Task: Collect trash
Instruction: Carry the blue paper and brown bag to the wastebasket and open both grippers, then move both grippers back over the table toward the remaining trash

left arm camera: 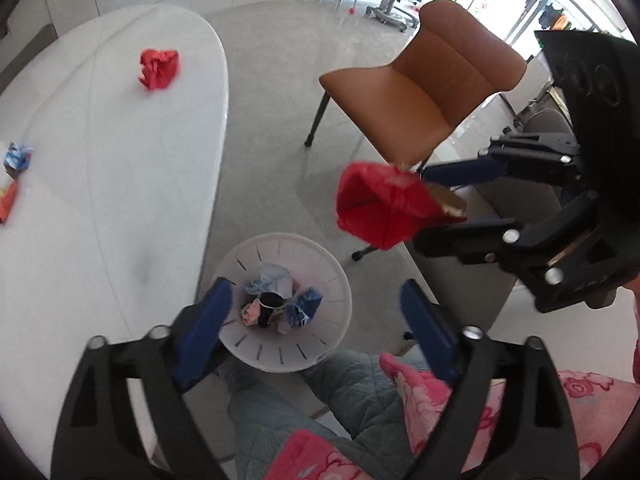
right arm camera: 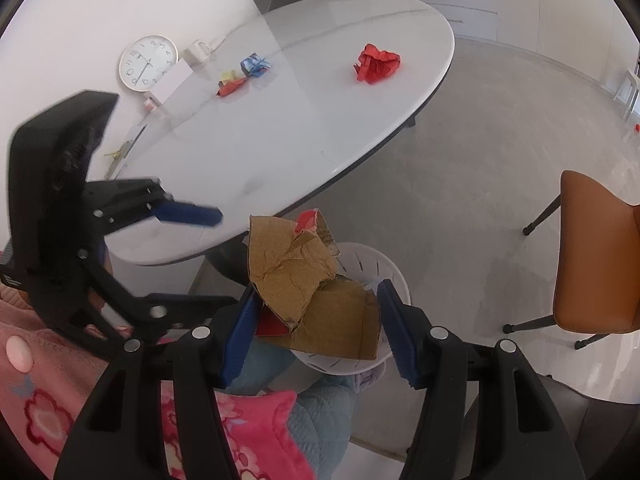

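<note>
My right gripper (right arm camera: 316, 316) is shut on a crumpled cardboard piece (right arm camera: 304, 276), brown on one side and red on the other (left arm camera: 380, 204), held above and to the right of the white trash bin (left arm camera: 320, 264). The bin on the floor holds several crumpled wrappers (left arm camera: 280, 300). My left gripper (left arm camera: 316, 312) is open and empty, directly over the bin; it also shows in the right wrist view (right arm camera: 196, 256). On the white oval table (right arm camera: 304, 128) lie a crumpled red paper (right arm camera: 378, 64), a blue wrapper (right arm camera: 254, 65) and an orange-yellow wrapper (right arm camera: 230, 84).
A brown chair (left arm camera: 424, 88) stands right of the bin. A wall clock (right arm camera: 148, 62), a white box and a mug (right arm camera: 196, 51) sit at the table's far side. The person's legs in grey quilted trousers (left arm camera: 280, 408) are just below the bin.
</note>
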Action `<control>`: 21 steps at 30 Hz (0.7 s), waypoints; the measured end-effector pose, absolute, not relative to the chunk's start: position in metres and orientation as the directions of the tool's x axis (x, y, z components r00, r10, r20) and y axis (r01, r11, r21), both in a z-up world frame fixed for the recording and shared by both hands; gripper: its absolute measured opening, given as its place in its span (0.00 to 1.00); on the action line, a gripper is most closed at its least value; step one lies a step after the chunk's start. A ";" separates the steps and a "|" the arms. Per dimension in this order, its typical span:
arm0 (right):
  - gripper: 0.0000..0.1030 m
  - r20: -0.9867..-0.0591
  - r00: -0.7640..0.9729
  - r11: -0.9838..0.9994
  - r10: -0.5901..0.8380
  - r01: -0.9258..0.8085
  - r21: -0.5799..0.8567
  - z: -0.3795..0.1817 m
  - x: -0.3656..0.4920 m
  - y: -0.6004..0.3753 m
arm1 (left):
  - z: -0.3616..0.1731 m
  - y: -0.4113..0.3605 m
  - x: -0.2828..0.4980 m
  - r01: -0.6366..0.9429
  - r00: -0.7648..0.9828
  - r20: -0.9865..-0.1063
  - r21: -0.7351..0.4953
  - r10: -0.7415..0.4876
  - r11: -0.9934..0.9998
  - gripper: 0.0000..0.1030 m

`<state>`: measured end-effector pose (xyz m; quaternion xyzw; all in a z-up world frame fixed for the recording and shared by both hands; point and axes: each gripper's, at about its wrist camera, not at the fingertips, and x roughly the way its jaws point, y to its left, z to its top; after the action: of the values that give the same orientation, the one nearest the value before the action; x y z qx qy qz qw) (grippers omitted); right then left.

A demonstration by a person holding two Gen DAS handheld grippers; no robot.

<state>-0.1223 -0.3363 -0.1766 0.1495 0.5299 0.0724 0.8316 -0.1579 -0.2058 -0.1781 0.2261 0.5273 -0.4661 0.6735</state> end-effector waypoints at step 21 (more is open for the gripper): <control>0.98 -0.896 0.389 0.973 0.214 -0.008 0.230 -0.193 -0.076 -0.287 | -0.135 -0.076 -0.045 0.569 0.263 -0.931 -0.062 -0.253 0.820 0.92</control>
<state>-0.0764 -0.2866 -0.1933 0.0943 0.5487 0.0671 0.8280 -0.0451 -0.0758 -0.1346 0.1444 0.5470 -0.2631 0.7815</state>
